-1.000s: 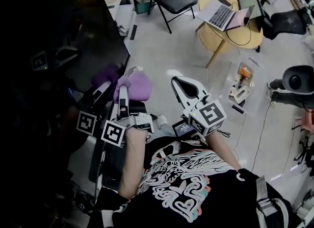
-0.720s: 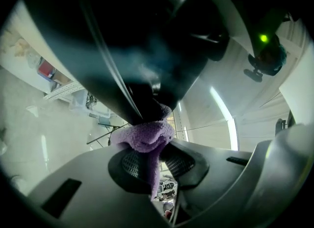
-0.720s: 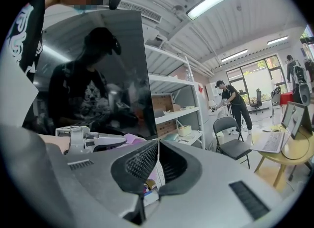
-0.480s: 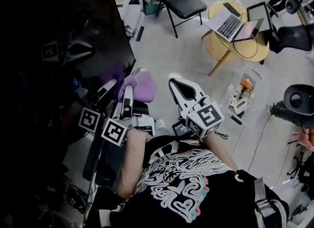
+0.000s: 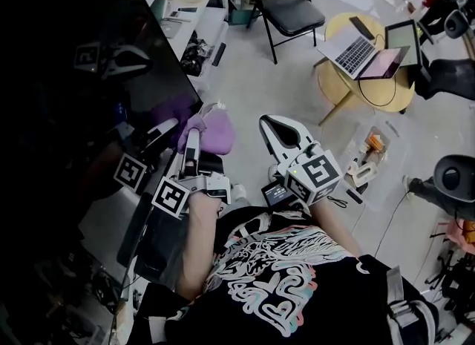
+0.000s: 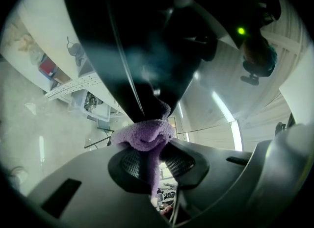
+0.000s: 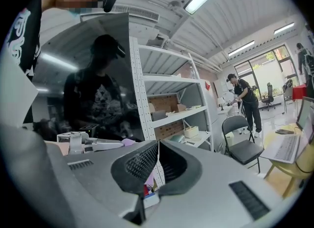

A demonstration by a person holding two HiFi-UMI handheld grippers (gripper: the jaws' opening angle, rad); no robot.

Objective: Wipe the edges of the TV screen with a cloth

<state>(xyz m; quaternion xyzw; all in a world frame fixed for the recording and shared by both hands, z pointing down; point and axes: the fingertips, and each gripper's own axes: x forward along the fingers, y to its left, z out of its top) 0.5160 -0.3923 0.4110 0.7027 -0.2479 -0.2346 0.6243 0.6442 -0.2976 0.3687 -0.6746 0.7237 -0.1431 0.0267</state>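
Left hand-held gripper [image 5: 191,134]: clenched on cloth [image 5: 213,130] at TV screen [image 5: 82,136] corner.
Right hand-held gripper [image 5: 276,131]: closed, empty.
Advice: press cloth against the edge, slide steadily.

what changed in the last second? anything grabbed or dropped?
Left hand-held gripper, shut on the purple cloth, crept along the TV edge, closer to its corner. Nothing grabbed or released. Right hand-held gripper stayed shut, empty and idle alongside.
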